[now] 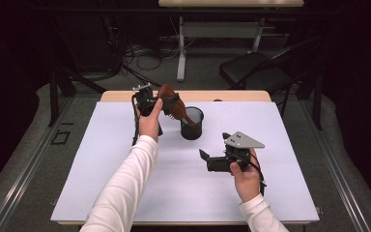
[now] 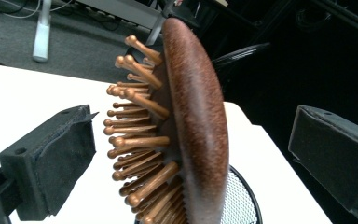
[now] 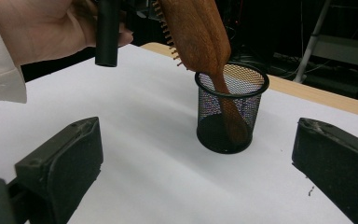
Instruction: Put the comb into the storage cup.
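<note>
A brown wooden hairbrush (image 1: pixel 167 94) stands tilted with its handle down inside a black mesh cup (image 1: pixel 192 123) on the white table top (image 1: pixel 101 164). My left gripper (image 1: pixel 171 104) is open around the brush head (image 2: pixel 193 116); bristles face its left pad (image 2: pixel 51 158), and a gap shows on both sides. In the right gripper view the brush (image 3: pixel 200 32) leans left out of the cup (image 3: pixel 230 116). My right gripper (image 1: pixel 214 146) is open with nothing between its jaws, hovering in front and to the right of the cup, pointing toward it.
The table's wooden far edge (image 1: pixel 232 95) shows behind the white top. A black chair (image 1: pixel 256 70) and a desk frame (image 1: pixel 181 48) with cables stand beyond the table. A white-sleeved hand (image 3: pixel 42 28) holds the left gripper near the brush.
</note>
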Tool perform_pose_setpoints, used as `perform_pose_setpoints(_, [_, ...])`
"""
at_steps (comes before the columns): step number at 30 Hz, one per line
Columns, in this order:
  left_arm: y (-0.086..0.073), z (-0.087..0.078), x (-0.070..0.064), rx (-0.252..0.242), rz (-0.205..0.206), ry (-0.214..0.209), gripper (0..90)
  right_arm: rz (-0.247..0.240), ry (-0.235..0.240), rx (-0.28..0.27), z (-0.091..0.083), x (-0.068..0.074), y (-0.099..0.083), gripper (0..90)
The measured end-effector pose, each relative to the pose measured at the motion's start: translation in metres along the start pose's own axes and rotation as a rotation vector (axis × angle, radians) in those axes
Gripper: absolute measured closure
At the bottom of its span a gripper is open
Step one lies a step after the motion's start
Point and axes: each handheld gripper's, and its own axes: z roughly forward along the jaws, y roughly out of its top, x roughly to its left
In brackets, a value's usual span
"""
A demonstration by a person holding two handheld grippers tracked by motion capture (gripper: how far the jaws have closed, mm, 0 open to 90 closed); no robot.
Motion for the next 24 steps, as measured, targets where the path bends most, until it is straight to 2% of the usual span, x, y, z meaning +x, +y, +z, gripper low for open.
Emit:
perform_pose_setpoints(3, [0.0009,-0.0013,-0.0001,-0.003,0.012,-0.004,0.5,-0.002,0.001,0.000,0.0003,0.0003,-0.0001,1.8])
perform_pose_setpoints(7, [0.0011,-0.0015,-0.0002,-0.002,0.006,-0.011,0.5,-0.002,0.000,0.001,0.0003,0.0002,-0.0003,1.8])
perform_pose_setpoints(9, [0.0011,-0.0017,-0.0002,0.006,0.017,-0.007,0.5,-0.001,-0.002,0.001,0.0003,-0.0001,-0.0006,1.8])
perform_pose_setpoints(17, [0.0030,-0.0046,0.0007,0.007,0.017,-0.003,0.5,-0.001,-0.003,0.002,0.0005,0.0000,-0.0007,1.8])
perform_pose_setpoints(24, [0.0043,-0.0084,-0.0011,0.010,0.023,-0.017,0.5,-0.001,-0.003,0.001,0.0006,-0.0007,-0.0007,1.7])
